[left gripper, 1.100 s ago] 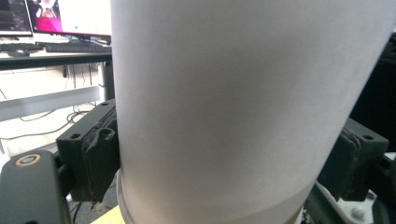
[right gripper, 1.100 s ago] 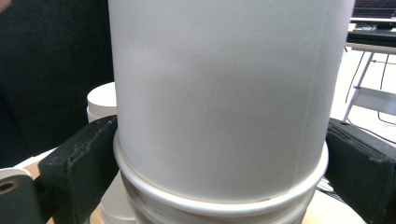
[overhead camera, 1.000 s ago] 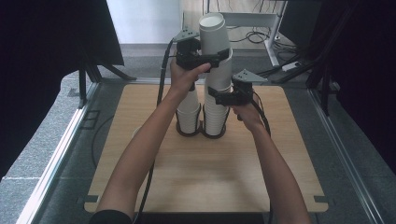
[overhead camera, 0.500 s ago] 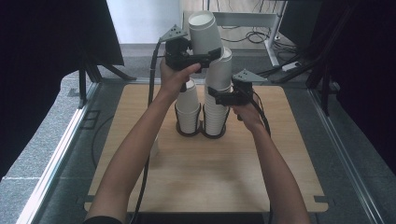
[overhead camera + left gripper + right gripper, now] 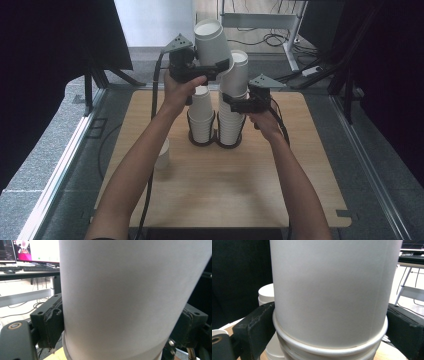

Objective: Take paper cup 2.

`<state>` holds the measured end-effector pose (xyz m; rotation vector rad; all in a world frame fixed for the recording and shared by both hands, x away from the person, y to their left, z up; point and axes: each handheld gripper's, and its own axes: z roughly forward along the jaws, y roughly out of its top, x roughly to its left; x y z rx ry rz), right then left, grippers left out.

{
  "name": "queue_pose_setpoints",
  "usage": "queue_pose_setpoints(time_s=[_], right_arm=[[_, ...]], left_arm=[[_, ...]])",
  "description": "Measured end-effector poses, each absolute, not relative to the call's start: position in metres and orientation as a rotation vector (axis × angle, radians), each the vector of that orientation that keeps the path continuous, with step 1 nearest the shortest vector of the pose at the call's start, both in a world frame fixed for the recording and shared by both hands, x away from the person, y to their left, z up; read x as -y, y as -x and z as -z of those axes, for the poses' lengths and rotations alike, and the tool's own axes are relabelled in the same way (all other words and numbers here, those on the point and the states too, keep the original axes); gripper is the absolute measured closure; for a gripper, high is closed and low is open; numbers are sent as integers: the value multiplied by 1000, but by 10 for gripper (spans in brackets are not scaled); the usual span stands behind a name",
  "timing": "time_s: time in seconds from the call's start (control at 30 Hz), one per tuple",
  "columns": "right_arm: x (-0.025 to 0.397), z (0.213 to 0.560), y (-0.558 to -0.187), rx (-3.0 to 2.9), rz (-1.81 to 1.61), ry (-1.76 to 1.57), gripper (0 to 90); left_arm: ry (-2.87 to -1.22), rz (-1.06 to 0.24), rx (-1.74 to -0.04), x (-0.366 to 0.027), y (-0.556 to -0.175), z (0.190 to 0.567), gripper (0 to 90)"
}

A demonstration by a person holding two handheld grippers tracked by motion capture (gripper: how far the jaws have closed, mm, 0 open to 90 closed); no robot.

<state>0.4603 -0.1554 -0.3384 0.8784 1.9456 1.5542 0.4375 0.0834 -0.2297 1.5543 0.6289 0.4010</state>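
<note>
two stacks of white cups (image 5: 231, 115), one lifted cup (image 5: 212, 42), one lone cup (image 5: 162, 155), two tongs (image 5: 220, 65)

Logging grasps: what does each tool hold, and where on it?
Left tool clamps a lifted cup around its side wall; right tool clamps the taller stack around its side.

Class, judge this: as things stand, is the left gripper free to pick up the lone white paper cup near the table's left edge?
Probably not yet: the left gripper already clamps a white paper cup, though the lone cup stands unobstructed.
</note>
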Motion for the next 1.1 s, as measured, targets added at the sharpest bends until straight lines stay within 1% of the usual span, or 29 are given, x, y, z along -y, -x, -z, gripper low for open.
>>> queue_pose_setpoints(time_s=[0.73,1.1], right_arm=[[152,338,-458,-1930,-1527,-889,29],[152,337,-457,-1924,-1512,-880,28]], left_arm=[[-1555,-407,-590,-108,-410,243,130],[-1572,-392,-579,-114,-400,257,130]])
